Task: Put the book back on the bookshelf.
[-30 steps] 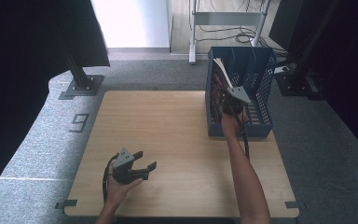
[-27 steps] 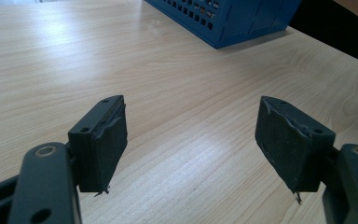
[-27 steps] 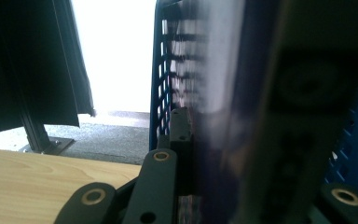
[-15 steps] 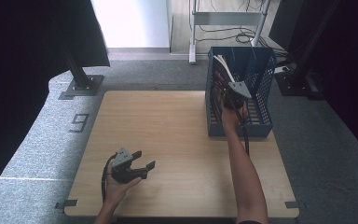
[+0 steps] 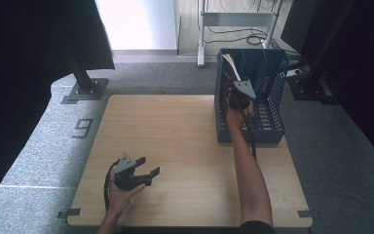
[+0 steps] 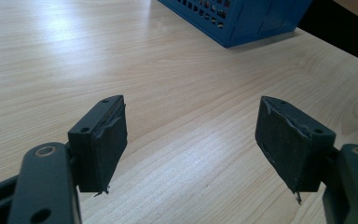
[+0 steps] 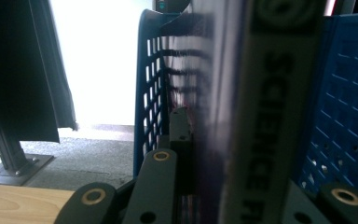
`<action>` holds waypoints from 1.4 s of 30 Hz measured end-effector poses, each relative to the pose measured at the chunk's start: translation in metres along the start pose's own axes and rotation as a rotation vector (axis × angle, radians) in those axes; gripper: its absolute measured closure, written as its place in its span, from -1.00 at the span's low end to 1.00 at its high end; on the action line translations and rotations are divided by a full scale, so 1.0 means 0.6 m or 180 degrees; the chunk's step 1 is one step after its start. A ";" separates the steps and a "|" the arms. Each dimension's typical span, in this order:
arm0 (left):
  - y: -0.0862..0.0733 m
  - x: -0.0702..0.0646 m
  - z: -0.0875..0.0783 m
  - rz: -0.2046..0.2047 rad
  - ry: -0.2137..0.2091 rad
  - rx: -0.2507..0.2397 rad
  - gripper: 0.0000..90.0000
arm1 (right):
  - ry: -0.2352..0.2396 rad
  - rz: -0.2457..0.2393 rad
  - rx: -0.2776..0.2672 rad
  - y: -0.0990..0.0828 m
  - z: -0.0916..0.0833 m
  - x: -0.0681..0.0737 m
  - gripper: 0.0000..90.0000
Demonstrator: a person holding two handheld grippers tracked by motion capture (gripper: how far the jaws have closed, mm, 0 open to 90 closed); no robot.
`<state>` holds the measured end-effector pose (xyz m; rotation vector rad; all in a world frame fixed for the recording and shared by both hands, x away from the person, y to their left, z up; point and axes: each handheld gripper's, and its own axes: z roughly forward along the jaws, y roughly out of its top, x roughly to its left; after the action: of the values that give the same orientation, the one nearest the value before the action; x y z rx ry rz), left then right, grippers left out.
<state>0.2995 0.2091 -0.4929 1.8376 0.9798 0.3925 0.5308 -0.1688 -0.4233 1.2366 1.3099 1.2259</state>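
A book [image 5: 230, 65] stands upright inside the blue slotted basket [image 5: 272, 132], against its left wall. My right gripper [image 5: 239, 95] reaches into the basket and is shut on it. In the right gripper view the book's grey spine [image 7: 266, 116], lettered "SCIENCE FI", sits between the jaws, with the left finger [image 7: 181, 129] pressed to its pages and the basket wall [image 7: 151, 93] just beyond. My left gripper [image 5: 149, 165] rests low over the front left of the wooden table [image 5: 175, 126], open. Nothing lies between its pads [image 6: 103, 140].
The basket stands at the table's back right; its corner [image 6: 242, 18] appears in the left gripper view. Grey carpet surrounds the table. A black stand base [image 5: 84, 90] sits at the back left, and a metal rack [image 5: 238, 19] behind the basket.
My right gripper has shifted a little back and to the left inside the basket with the book still in it. The left gripper has stayed put.
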 end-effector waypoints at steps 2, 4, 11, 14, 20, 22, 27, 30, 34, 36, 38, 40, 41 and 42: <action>0.000 0.002 -0.001 -0.0009 0.0004 -0.0001 -0.44 | 0.0016 -0.0057 -0.0027 -0.002 0.003 0.005 0.81; 0.000 0.002 -0.001 -0.0013 0.0004 -0.0003 -0.44 | 0.0059 -0.0118 -0.0026 -0.007 0.005 0.012 0.81; 0.000 -0.002 0.000 0.0011 -0.0017 0.0003 -0.44 | 0.0315 -0.0348 -0.0046 -0.019 -0.008 0.025 0.69; 0.000 -0.005 0.002 0.0031 -0.0020 0.0018 -0.45 | 0.0421 -0.0379 0.0001 -0.018 -0.016 0.026 0.57; 0.001 -0.008 0.002 0.0045 -0.0030 0.0014 -0.45 | 0.0597 -0.0428 0.0121 -0.013 -0.026 0.021 0.43; 0.001 -0.009 0.002 0.0047 -0.0032 0.0016 -0.45 | 0.0612 -0.0457 0.0101 -0.016 -0.031 0.019 0.43; 0.000 -0.009 0.004 0.0051 -0.0031 0.0023 -0.45 | 0.0587 -0.0504 0.0160 -0.028 -0.029 0.016 0.52; 0.000 -0.007 0.004 0.0048 -0.0024 0.0020 -0.45 | 0.0552 -0.0527 0.0144 -0.029 -0.022 0.015 0.59; -0.001 -0.004 0.005 0.0040 -0.0018 0.0037 -0.45 | 0.0527 -0.0526 0.0118 -0.027 -0.014 0.013 0.61; -0.001 -0.004 0.006 0.0040 -0.0015 0.0042 -0.45 | 0.0524 -0.0520 0.0113 -0.025 -0.009 0.014 0.61; -0.001 -0.004 0.006 0.0042 -0.0021 0.0040 -0.45 | 0.0521 -0.0514 0.0077 -0.025 -0.005 0.014 0.62; -0.001 -0.003 0.006 0.0042 -0.0021 0.0034 -0.45 | 0.0496 -0.0507 0.0062 -0.026 -0.003 0.013 0.64; -0.001 -0.003 0.006 0.0040 -0.0020 0.0035 -0.44 | 0.0478 -0.0507 0.0068 -0.026 -0.002 0.013 0.64; -0.001 -0.003 0.006 0.0041 -0.0019 0.0039 -0.45 | 0.0469 -0.0520 0.0089 -0.025 0.000 0.013 0.64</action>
<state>0.3005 0.2054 -0.4950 1.8559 0.9685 0.3894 0.5289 -0.1607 -0.4384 1.0520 1.5090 1.2027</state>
